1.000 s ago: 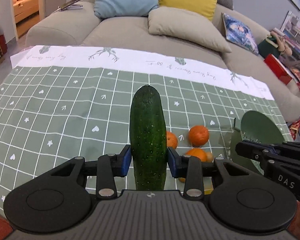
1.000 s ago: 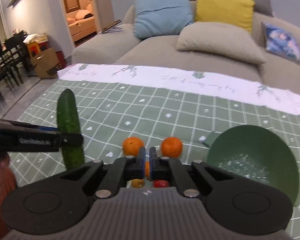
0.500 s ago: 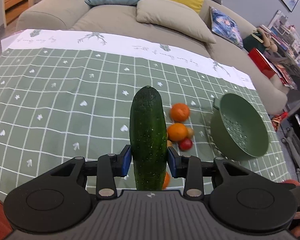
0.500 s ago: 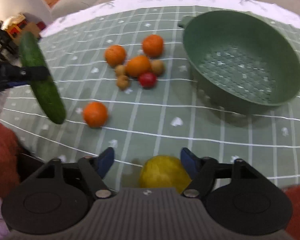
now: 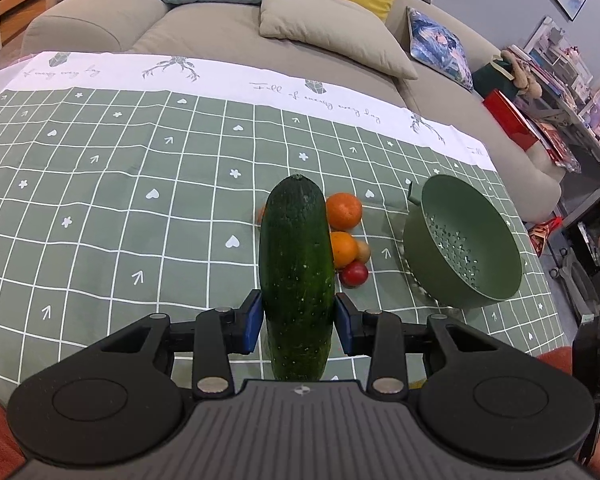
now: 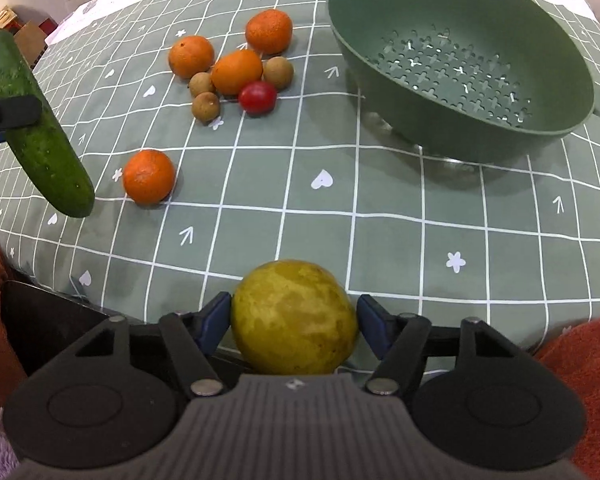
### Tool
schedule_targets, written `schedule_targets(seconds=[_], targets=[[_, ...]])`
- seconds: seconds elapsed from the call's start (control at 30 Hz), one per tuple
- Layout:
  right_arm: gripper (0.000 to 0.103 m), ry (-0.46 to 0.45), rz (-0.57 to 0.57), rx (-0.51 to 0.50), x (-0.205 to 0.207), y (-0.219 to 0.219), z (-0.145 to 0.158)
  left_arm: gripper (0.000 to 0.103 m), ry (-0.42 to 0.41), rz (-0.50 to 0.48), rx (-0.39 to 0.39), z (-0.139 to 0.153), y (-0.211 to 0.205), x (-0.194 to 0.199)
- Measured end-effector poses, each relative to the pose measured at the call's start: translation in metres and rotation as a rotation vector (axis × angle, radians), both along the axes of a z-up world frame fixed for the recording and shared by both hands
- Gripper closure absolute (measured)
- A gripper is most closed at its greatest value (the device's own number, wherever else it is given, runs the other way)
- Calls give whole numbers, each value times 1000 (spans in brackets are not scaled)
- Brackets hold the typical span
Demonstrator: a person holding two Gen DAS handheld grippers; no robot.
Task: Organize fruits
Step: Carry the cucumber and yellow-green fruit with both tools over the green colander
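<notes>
The left gripper grips the cucumber; the right gripper has just been closing around the yellow fruit at the bench's six-o'clock edge, the fingers' contact unclear, with clear cloth toward the colander at one o'clock.

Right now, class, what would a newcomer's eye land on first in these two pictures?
Probably the big cucumber, held clear of the table in the left tool. Next, the yellow round fruit between the right tool's closing pads at the table's near edge. Then the empty green colander beside the clustered oranges.

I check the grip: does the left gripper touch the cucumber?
Touching. Left wrist view shows left gripper with both pads pressed on the cucumber.
</notes>
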State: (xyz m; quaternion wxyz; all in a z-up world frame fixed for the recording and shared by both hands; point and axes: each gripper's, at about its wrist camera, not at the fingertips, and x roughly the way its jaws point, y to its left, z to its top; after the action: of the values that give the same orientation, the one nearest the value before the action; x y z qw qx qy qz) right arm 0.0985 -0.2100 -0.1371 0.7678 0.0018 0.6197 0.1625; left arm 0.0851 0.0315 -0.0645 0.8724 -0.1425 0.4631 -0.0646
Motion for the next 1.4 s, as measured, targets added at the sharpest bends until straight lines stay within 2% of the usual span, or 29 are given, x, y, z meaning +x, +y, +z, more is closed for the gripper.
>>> schedule_targets(seconds=[0.13, 0.23, 0.47, 0.63, 0.83, 0.93, 1.03, 1.23, 1.4], targets=[[39, -6, -5, 8, 0, 0, 3, 61, 0, -9, 3, 1, -4, 1], [39, -43, 7, 24, 0, 2, 11, 61, -3, -20, 11, 2, -9, 2], [40, -161, -3, 98, 6, -6, 55, 61, -28, -69, 24, 13, -26, 11], [40, -257, -27, 143, 17, -21, 92, 61, -74, -147, 12, 33, -51, 26], [40, -348, -42, 87, 50, -43, 112, 61, -110, -260, -6, 53, -93, 57], [40, -361, -46, 61, 70, -58, 111, 61, -124, -310, -14, 59, -116, 74], [40, -355, -31, 26, 88, -68, 101, 61, -104, -357, -41, 57, -134, 94], [40, -303, 50, -64, 113, -76, 68, 61, 37, -402, -51, 21, -164, 132], [40, -266, 145, -124, 120, -69, 39, 62, 121, -427, -15, -7, -178, 148]])
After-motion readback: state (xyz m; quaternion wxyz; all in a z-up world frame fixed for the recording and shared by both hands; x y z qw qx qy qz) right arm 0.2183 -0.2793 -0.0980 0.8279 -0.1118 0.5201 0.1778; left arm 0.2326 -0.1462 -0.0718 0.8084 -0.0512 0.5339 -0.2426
